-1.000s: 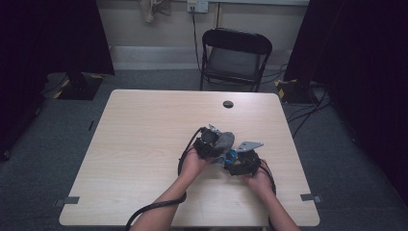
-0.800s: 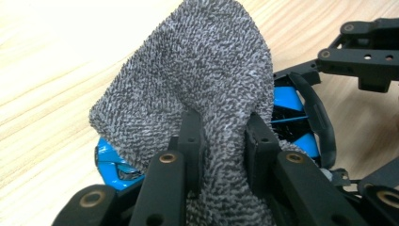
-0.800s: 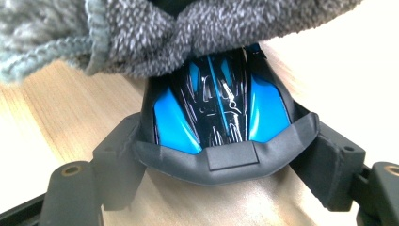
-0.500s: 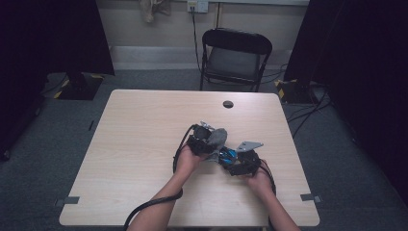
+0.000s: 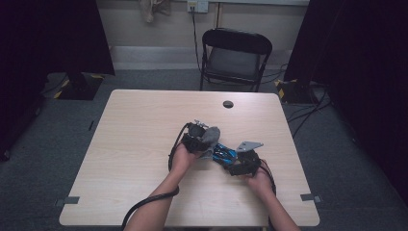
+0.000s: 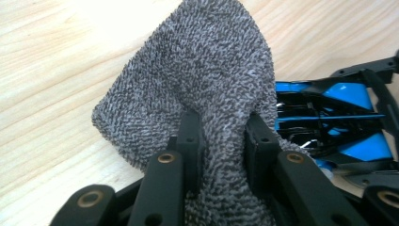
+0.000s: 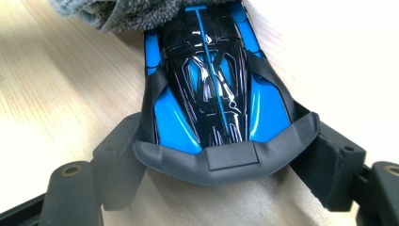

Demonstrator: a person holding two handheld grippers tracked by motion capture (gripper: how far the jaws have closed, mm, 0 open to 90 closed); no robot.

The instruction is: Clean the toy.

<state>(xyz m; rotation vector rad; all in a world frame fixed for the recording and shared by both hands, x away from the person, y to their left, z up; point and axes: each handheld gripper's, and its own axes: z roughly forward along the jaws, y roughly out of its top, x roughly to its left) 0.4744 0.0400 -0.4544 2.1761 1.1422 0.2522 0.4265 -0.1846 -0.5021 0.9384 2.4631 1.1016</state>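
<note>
High view: near the table's (image 5: 144, 144) middle, the left gripper (image 5: 199, 137) pinches a grey terry cloth (image 6: 202, 84) tight between narrow jaws, just left of the toy car body (image 7: 214, 89) — glossy blue-and-black shell, sculpted ridges, matte grey rear edge. The right gripper (image 7: 221, 160) clamps that shell across its wide rear. Step looks like wiping the shell; next move likely needs the looped, soft cloth dragged along it — light pressure, shell held steady.
</note>
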